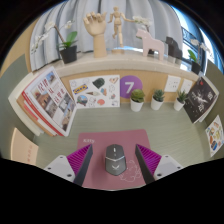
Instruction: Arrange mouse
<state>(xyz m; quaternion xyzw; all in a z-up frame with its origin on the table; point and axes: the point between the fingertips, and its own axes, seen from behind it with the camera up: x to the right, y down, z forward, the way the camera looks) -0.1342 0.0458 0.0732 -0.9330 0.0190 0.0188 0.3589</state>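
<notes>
Pink mat, mouse between open gripper

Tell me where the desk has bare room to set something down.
Bare desk lies ahead of the open gripper, between the mouse and the small potted plants. The back, by the magazines and wooden figures, is crowded.

One view rides the gripper, low over the desk, facing the shelf wall.

Grey mouse sits between the gripper's seemingly open fingers.
</notes>
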